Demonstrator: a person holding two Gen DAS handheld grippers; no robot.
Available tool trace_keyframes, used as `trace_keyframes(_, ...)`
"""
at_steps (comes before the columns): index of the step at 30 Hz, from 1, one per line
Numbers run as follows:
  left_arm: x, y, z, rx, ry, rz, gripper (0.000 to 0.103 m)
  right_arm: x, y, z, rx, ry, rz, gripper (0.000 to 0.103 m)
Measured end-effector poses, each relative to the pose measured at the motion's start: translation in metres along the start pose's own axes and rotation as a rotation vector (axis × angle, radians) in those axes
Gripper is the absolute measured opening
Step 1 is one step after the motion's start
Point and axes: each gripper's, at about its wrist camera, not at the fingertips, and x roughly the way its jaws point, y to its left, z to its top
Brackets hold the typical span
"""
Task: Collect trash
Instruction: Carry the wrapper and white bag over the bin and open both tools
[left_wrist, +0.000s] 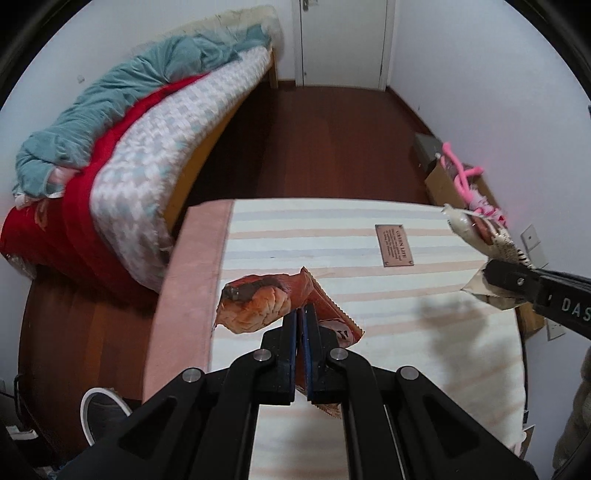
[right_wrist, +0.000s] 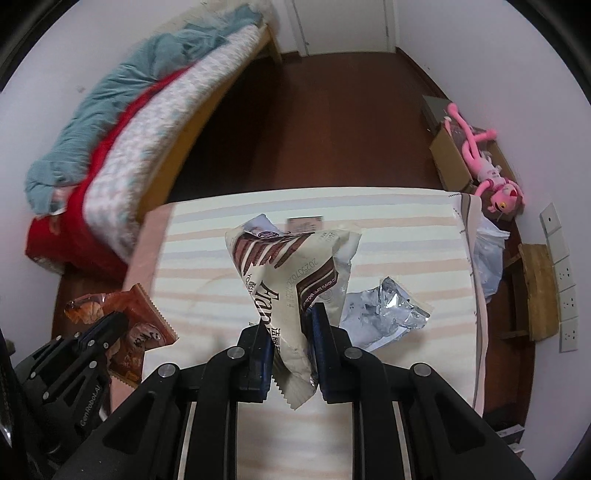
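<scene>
While both hang above the striped mattress (left_wrist: 369, 236), left gripper (left_wrist: 302, 314) clamped tight on orange snack wrapper (left_wrist: 258, 306), right gripper (right_wrist: 290, 325) pinched on cream chocolate wrapper (right_wrist: 288, 266), silver foil wrapper (right_wrist: 384, 314) lying on mattress beside it

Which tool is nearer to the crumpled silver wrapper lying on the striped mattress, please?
The right tool, shut on the cream wrapper, hangs just beside the silver wrapper. The left tool, holding the orange wrapper, is off past the mattress's opposite edge.
</scene>
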Motion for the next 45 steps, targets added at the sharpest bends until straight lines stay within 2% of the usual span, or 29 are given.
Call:
trace_keyframes(7, -0.081, 0.044, -0.034, -0.047, -0.087, -0.008, 0.001, -0.065, 0.065, -0.049, -0.096, -0.052, 0.109, 0.020)
trace_keyframes(12, -0.132, 0.092, -0.063, -0.098, -0.137, 0.005, 0.001, -0.100, 0.129, -0.090, -0.179, -0.081, 0.198, 0.020)
trace_keyframes(20, -0.197, 0.193, -0.108, -0.187, -0.202, 0.080, 0.001, -0.113, 0.254, -0.144, -0.295, -0.063, 0.353, 0.020)
trace_keyframes(25, -0.213, 0.263, -0.137, -0.258, -0.202, 0.157, 0.001, -0.093, 0.342, -0.176, -0.380, 0.000, 0.437, 0.020)
trace_keyframes(29, -0.199, 0.325, -0.165, -0.358, -0.156, 0.193, 0.001, -0.052, 0.409, -0.204, -0.447, 0.080, 0.453, 0.020)
trace_keyframes(34, -0.145, 0.398, -0.202, -0.519, -0.017, 0.144, 0.002, 0.030, 0.466, -0.232, -0.503, 0.205, 0.415, 0.020)
trace_keyframes(38, -0.081, 0.451, -0.233, -0.646, 0.129, 0.060, 0.003, 0.106, 0.491, -0.250, -0.500, 0.335, 0.392, 0.020)
trace_keyframes(45, 0.013, 0.499, -0.270, -0.766, 0.305, -0.028, 0.005, 0.212, 0.513, -0.278, -0.472, 0.518, 0.362, 0.020)
